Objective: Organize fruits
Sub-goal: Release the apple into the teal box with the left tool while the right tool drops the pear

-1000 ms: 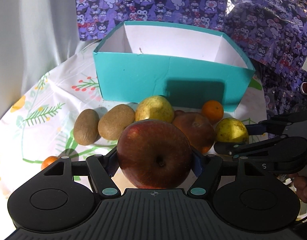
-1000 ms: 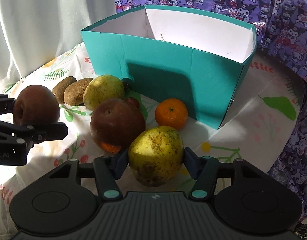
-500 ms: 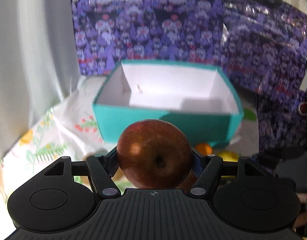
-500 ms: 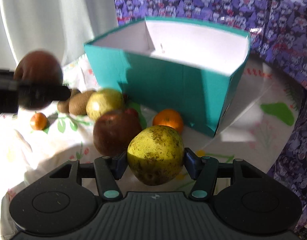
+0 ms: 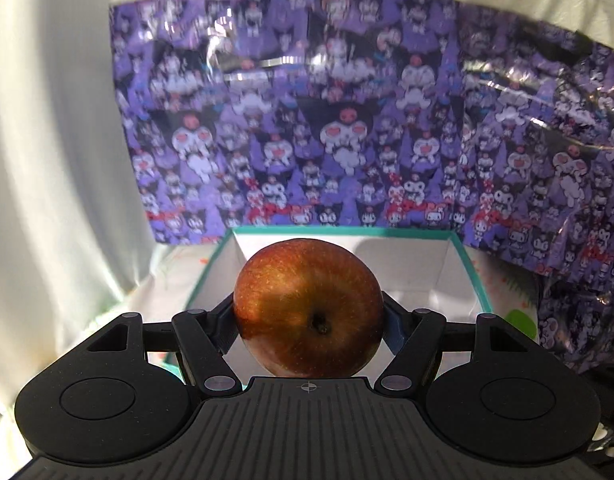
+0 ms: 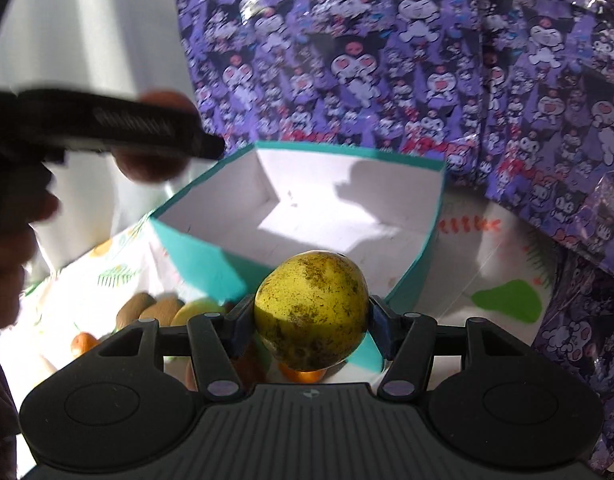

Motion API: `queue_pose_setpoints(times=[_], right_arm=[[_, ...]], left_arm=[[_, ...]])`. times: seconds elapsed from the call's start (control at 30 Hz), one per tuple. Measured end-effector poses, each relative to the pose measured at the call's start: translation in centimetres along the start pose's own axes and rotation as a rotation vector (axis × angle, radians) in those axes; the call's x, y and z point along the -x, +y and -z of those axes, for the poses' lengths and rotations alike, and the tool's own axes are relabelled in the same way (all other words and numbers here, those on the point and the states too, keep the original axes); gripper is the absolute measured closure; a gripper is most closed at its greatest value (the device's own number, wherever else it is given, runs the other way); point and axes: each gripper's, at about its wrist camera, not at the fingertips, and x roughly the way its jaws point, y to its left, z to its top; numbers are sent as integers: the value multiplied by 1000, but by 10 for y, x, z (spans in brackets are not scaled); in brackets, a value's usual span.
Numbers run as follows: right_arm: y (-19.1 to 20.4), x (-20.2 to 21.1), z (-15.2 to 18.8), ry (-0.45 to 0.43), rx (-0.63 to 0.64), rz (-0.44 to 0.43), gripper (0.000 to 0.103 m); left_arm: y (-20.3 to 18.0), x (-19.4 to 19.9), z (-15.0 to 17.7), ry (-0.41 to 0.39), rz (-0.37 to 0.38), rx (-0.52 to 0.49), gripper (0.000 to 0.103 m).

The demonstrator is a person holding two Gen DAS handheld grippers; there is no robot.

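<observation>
My left gripper (image 5: pixel 309 312) is shut on a red apple (image 5: pixel 308 307), held in the air in front of the open teal box (image 5: pixel 478 280) with its white inside. In the right wrist view that left gripper (image 6: pixel 119 130) shows blurred at the upper left, above the box's left corner, the apple (image 6: pixel 155 164) in it. My right gripper (image 6: pixel 311 318) is shut on a speckled yellow pear (image 6: pixel 311 316), raised near the front wall of the teal box (image 6: pixel 199 256). Nothing lies inside the box.
On the floral tablecloth (image 6: pixel 503 272) below the box lie two kiwis (image 6: pixel 153 308), another yellow pear (image 6: pixel 199 308), and small oranges (image 6: pixel 83 344), partly hidden by my right gripper. A purple cartoon-print sheet (image 5: pixel 347 132) and white curtain (image 5: pixel 59 160) stand behind. A hand (image 6: pixel 11 248) shows at the left.
Both grippers rose with their fruit. The left one moved forward to the box, so the fruit pile dropped out of its view. The right one lifted the pear off the table.
</observation>
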Motion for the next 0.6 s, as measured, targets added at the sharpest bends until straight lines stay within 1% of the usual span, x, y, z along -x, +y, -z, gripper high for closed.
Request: queue_pose_setpoints(times=[0.13,0.23,0.37,0.6], right_arm=[[-4,-4,-6,-22,-10,16,45],[-5,-7,-10,-30,-15,34,45],[-5,-11,-15,-34,-16,49,45],[-6,-17,-21,-51,-27,67,45]], left_arm=[[-1,-27,5,29,-27,-19,29],[2,-45,6,50,-24,-15,29],[5,-69,8,85,-43,-15,29],[6,-99,17,160,-31,-19,29]])
